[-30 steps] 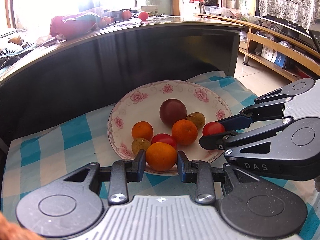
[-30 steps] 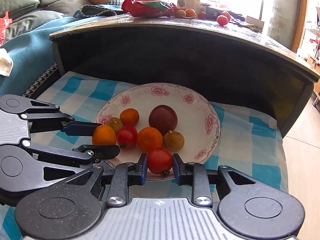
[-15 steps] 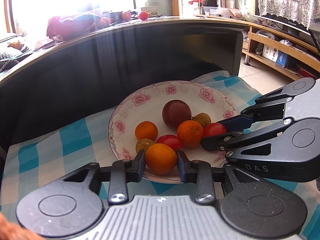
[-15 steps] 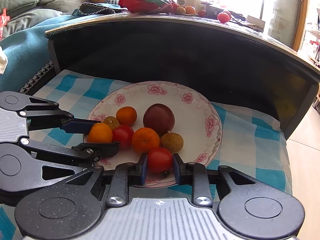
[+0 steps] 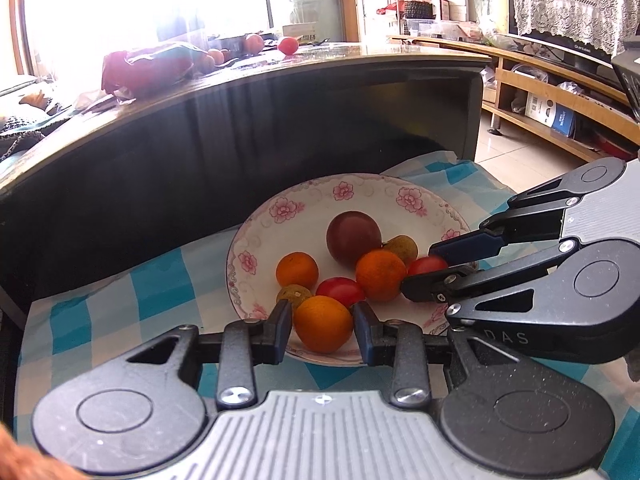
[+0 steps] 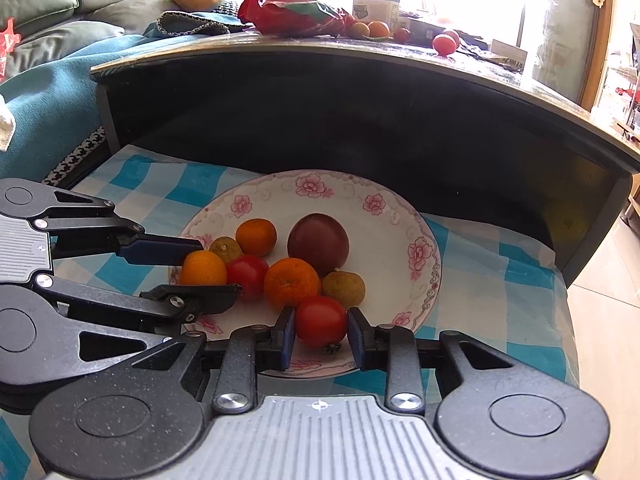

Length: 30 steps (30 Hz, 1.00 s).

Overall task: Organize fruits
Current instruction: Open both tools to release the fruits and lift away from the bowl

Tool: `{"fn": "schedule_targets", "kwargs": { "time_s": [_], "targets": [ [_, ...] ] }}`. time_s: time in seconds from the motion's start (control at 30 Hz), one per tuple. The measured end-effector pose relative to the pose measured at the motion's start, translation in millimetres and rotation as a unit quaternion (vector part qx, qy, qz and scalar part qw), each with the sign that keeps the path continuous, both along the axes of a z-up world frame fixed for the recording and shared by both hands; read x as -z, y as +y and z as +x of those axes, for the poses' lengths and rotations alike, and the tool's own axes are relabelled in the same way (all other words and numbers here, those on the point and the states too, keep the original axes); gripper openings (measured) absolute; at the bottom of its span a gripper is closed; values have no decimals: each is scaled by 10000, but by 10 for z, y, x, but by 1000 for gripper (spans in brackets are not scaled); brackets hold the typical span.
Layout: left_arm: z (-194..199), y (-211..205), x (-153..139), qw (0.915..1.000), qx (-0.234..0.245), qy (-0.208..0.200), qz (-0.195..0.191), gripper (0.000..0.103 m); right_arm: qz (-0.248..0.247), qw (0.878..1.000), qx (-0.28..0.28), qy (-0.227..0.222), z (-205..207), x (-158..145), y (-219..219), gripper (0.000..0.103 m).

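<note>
A floral white plate point(image 5: 304, 216) point(image 6: 400, 216) on a blue checked cloth holds several fruits: a dark purple one point(image 5: 353, 238), oranges and tomatoes, two brownish ones. My left gripper point(image 5: 322, 326) is shut on an orange point(image 5: 322, 323) at the plate's near rim; it also shows in the right wrist view point(image 6: 202, 268). My right gripper point(image 6: 321, 326) is shut on a red tomato point(image 6: 321, 321); in the left wrist view this tomato point(image 5: 426, 266) sits between its fingers.
A dark curved table point(image 5: 240, 128) rises just behind the plate, with more fruit and a red bag point(image 5: 152, 66) on top. A teal sofa point(image 6: 48, 80) is to the left and wooden shelving point(image 5: 560, 92) to the right.
Both grippers, still holding their fruits, have shifted slightly over the plate's near rim; the plate looks a little farther and lower in the views. The fruits on the plate stay put.
</note>
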<state>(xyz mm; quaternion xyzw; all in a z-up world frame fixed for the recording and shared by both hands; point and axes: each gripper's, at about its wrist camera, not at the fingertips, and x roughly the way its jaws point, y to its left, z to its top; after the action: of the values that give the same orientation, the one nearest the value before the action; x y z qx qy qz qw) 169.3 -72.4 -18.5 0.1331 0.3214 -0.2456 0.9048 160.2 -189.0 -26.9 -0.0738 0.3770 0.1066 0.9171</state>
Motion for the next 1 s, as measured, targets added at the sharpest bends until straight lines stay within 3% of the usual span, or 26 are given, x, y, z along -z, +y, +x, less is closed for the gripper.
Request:
{"fn": "schedule_targets", "kwargs": {
  "time_s": [0.5, 1.0],
  "targets": [
    [-231, 214, -235, 9993, -343, 43, -164, 43, 56, 9997, 154, -176, -157, -240, -62, 25],
    [-670, 357, -350, 9929, -833, 534, -661, 44, 553, 9970, 543, -44, -669, -411, -69, 26]
  ]
}}
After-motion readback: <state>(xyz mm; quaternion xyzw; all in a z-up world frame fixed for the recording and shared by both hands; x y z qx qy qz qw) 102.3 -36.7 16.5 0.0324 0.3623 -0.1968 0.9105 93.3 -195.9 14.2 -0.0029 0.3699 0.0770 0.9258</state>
